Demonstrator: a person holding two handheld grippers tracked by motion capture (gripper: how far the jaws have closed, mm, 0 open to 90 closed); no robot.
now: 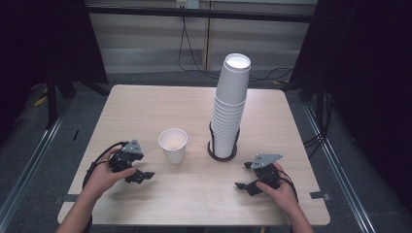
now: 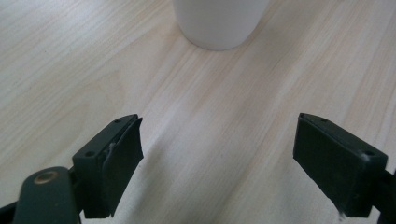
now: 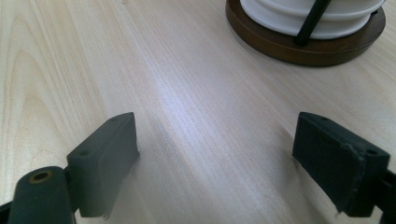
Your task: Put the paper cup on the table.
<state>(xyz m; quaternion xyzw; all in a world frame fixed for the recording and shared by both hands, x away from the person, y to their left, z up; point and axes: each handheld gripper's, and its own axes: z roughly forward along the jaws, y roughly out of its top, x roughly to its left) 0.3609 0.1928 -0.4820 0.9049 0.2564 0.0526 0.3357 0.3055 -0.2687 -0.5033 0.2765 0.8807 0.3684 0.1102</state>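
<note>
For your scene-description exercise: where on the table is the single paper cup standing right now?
In the high view the single paper cup stands upright near the table's middle, just left of the tall cup stack in its holder, ahead of the open left gripper.

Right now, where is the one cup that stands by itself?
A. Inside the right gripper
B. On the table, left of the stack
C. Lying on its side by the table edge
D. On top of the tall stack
B: the cup stands upright on the table, left of the stack, with both grippers open and holding nothing.
</note>
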